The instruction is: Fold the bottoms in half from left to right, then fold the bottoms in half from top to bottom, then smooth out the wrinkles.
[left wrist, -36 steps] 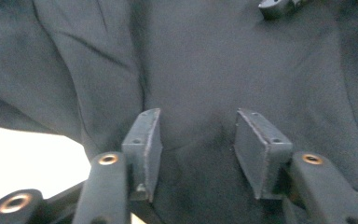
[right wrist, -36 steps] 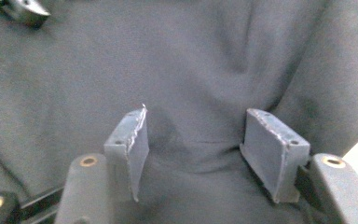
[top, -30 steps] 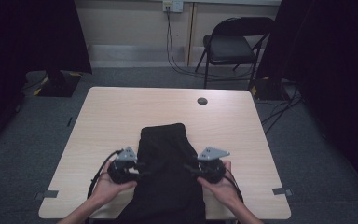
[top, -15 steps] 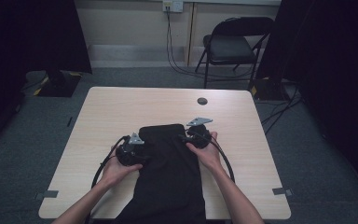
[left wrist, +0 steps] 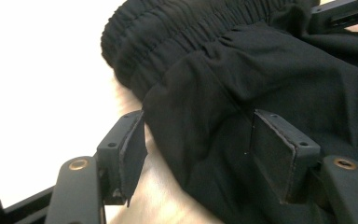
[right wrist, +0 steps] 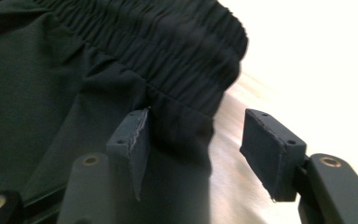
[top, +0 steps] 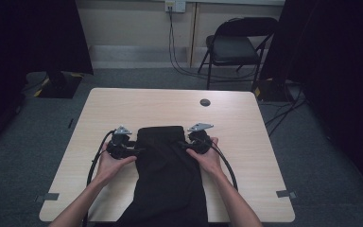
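**Jaws spread at both edges of the black garment**

Nearest the person's side of the surface point(top: 123, 101), a black garment point(top: 168, 179) lies flat, running from the near edge, where it hangs over, up to the middle of the light wooden top. Its gathered elastic waistband point(left wrist: 186, 28) forms the far end.

On either side of that upper part, the person's hands hold the two grippers. The left gripper point(top: 133, 150) sits at the garment's left edge, the right gripper point(top: 183, 145) at its right edge, both pointing inward at the cloth just below the waistband. In the left gripper view the jaws stand apart and have just been opening; the cloth edge lies between them, over the right one, but the pads do not squeeze it. In the right gripper view the jaws are likewise released and have just been opening, with the garment's edge by the left one and bare surface in the gap toward the right one. Black cables point(top: 93, 165) loop from the grippers back along the forearms.

Farther off, a small dark round disc point(top: 205, 102) sits near the far edge. Beyond the surface, a black folding chair point(top: 236, 45) stands on the grey carpet before the wall.
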{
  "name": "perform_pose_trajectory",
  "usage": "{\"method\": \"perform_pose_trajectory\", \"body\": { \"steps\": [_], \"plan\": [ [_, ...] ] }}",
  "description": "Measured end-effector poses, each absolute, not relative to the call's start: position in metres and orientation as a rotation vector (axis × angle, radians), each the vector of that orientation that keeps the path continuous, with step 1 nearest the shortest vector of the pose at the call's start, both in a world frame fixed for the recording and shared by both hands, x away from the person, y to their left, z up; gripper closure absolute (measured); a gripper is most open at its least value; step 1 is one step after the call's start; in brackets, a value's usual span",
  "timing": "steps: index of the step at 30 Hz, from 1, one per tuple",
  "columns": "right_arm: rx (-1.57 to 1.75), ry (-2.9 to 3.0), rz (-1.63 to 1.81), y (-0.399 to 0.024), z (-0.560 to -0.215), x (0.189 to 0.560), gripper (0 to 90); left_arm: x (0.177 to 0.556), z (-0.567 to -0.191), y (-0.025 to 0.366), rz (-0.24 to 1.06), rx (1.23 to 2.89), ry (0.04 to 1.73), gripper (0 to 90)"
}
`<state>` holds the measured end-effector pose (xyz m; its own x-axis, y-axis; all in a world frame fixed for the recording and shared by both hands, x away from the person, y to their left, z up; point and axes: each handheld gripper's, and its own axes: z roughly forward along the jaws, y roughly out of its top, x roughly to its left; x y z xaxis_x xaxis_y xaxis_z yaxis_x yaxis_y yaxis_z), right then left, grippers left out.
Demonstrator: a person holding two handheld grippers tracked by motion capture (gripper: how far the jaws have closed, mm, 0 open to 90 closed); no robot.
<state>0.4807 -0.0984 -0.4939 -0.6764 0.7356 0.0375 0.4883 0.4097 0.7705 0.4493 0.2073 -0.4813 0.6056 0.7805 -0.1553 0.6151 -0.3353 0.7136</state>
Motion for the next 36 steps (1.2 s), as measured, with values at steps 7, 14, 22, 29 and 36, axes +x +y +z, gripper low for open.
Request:
{"method": "perform_pose_trajectory", "body": {
  "steps": [7,14,22,29,36],
  "plan": [
    [1.058,2.415,1.131,-0.097,-0.501,0.479,41.9,0.453,-0.493,0.200,0.305,2.107,1.114,34.5],
    [1.043,2.442,1.083,-0.091,-0.497,0.476,39.6,0.452,-0.494,0.201,0.316,2.096,1.111,37.3],
    [1.005,2.449,1.079,-0.087,-0.499,0.473,50.9,0.446,-0.497,0.197,0.319,2.087,1.033,76.5],
    [1.026,2.461,1.141,-0.087,-0.499,0.475,75.1,0.450,-0.499,0.200,0.235,2.033,1.069,87.7],
    [1.044,2.468,1.178,-0.090,-0.495,0.477,81.8,0.452,-0.493,0.207,0.222,1.969,1.078,88.7]
  ]
}}
